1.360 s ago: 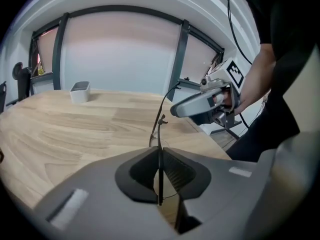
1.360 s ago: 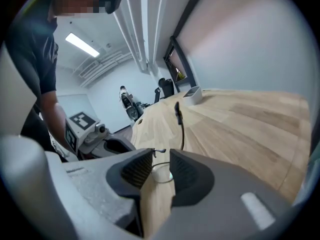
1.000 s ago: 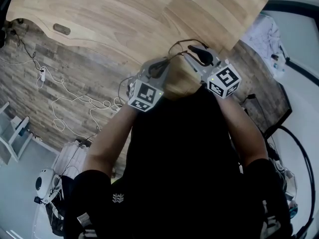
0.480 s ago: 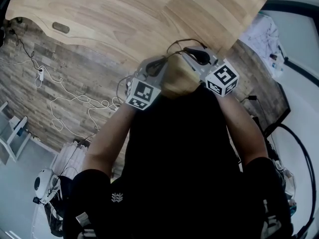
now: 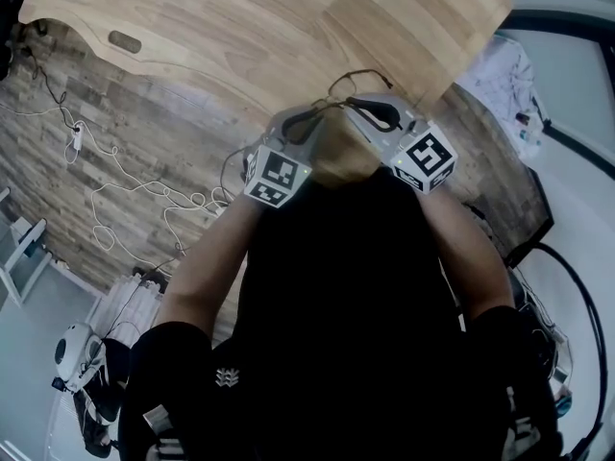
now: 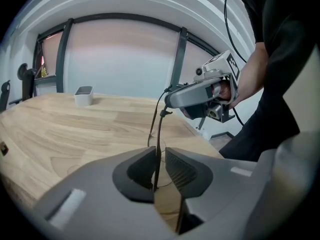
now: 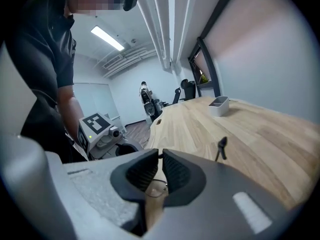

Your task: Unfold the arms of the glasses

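One wood tabletop (image 5: 288, 27) w/ grey tray (image 6: 83, 95); glasses (image 6: 159, 134) above; plank floor (image 5: 125, 152)

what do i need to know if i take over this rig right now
Left gripper: shut on the thin frame of the glasses, held up above the wooden table.
Right gripper: jaws have just been closing and look pinched on the glasses at their other end.
Done: the glasses are lifted and held between both grippers.
Left: the arms do not look unfolded yet. One arm tip sticks up free, so swing the arms out.
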The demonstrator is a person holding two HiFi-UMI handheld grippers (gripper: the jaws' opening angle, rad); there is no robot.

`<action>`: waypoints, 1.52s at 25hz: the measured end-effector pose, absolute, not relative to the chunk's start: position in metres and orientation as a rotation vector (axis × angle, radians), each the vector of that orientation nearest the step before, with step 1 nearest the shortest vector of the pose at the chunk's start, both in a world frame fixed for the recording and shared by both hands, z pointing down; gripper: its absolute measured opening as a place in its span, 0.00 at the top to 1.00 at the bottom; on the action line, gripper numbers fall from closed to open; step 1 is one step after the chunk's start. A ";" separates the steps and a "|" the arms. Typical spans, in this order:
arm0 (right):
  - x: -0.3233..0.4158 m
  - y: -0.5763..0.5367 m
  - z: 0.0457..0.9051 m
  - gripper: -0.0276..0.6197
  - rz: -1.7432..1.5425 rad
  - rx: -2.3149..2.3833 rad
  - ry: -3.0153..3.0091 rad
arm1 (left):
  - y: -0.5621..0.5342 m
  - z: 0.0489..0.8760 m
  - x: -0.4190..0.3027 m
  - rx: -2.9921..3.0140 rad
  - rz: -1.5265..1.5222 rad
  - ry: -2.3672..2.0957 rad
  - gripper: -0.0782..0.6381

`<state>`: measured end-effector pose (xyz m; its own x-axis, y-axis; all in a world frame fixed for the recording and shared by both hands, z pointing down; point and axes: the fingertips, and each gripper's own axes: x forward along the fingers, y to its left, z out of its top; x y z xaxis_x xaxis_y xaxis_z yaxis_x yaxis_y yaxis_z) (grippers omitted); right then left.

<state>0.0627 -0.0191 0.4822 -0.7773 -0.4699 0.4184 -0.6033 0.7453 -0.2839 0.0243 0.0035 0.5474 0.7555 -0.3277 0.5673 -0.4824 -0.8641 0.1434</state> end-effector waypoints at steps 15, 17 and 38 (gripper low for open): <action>0.026 -0.002 0.458 0.92 0.365 0.745 -2.607 | 0.027 0.532 -0.031 2.624 0.790 -0.783 0.80; 0.021 -0.001 0.455 0.92 0.335 0.727 -2.609 | 0.027 0.530 -0.035 2.627 0.782 -0.800 0.80; -0.027 0.037 0.441 0.92 0.207 0.482 -2.578 | 0.061 0.508 -0.058 2.596 0.688 -0.954 0.80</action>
<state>-0.0270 0.0373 0.4406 -0.8096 -0.2978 0.5059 -0.3746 0.9256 -0.0545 -0.0585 0.0606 0.5079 0.6665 -0.5279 0.5264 -0.6665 -0.7383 0.1035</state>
